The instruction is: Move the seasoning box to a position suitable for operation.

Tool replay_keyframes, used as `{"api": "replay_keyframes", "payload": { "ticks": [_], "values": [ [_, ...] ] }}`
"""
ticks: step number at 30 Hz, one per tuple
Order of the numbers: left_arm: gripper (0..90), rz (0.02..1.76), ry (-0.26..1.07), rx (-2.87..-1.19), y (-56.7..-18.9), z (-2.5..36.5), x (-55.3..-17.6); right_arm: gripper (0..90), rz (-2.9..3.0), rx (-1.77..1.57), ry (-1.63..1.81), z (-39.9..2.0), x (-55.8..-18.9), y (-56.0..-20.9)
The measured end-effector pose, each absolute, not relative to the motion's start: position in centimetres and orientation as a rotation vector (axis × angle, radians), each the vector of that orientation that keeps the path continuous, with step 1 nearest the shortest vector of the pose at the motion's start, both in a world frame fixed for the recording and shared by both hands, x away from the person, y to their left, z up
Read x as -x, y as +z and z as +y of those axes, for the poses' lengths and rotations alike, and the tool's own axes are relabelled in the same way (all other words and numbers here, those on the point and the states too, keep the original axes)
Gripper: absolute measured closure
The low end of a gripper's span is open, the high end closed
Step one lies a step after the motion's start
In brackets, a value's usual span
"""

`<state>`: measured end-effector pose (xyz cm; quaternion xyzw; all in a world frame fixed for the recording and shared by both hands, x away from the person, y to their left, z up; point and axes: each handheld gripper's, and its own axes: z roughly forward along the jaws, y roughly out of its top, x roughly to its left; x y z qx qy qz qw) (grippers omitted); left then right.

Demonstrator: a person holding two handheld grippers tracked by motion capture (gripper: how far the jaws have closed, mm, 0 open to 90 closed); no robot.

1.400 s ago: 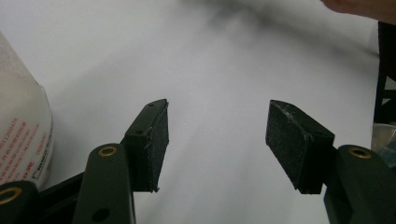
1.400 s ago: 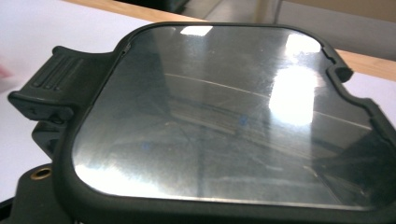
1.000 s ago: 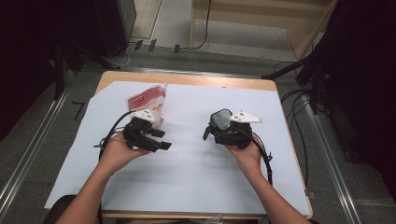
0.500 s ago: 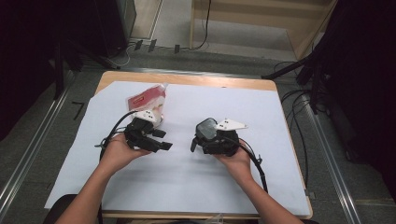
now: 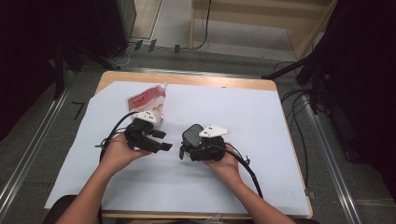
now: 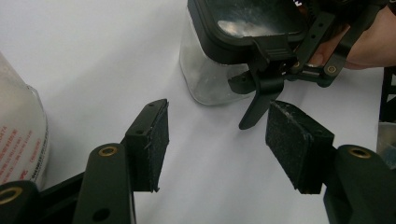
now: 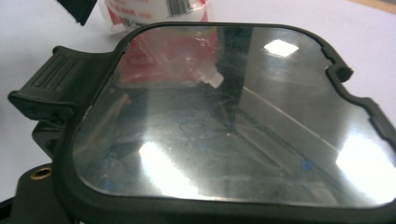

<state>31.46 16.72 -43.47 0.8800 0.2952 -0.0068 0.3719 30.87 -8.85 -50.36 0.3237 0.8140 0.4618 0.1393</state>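
You had the jar [image 5: 192, 138] in your right gripper [image 5: 201, 145], lifted near the middle of the table [image 5: 261, 154], with its black lid [image 7: 224, 121] clipped on and facing up. The jaws themselves were hidden under the jar in the right gripper view, but the left gripper view showed black fingers [image 6: 261, 93] clamped on it by the lid latch [image 6: 273, 46], so the grip looked firm. Your left gripper [image 5: 159, 140] waited just left of the jar, pads [image 6: 152, 144] spread wide with nothing between them. The red-and-white pouch [image 5: 147, 100] lay untouched at the far left. By my reading, the pick-up was done; opening the lid and anything with the pouch remained.
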Motion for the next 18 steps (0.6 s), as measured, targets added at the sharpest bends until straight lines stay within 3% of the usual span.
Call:
{"api": "replay_keyframes", "payload": {
  "ticks": [18],
  "values": [
    [40.8,0.736,-0.032,-2.257,-43.48,16.50,-31.49,13.4,2.391,-0.878,1.296,-9.38,-30.37,-50.18]
  ]
}}
